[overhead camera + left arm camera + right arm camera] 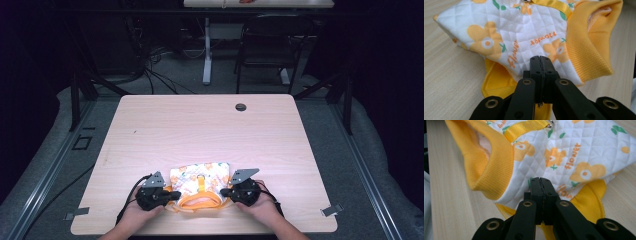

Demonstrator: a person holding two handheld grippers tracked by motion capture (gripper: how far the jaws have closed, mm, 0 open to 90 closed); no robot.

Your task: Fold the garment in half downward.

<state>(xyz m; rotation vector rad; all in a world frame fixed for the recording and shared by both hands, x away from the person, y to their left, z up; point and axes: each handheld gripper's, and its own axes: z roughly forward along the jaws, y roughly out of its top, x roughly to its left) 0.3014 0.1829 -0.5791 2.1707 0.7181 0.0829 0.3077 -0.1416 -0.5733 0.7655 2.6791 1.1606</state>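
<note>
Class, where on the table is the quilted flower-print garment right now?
In the high view, the garment lies at the table's near edge, centred, between the left tool and the right tool.

Lab recording bay — bare desk [210, 125] ringed by dark curtains, metal framing [75, 95], floor cables [150, 70] and a chair [270, 45].

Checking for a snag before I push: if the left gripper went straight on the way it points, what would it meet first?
The left gripper already pinches the quilted flower garment, so it would push into that white fabric at once, with the orange ribbed collar beside its line.
</note>
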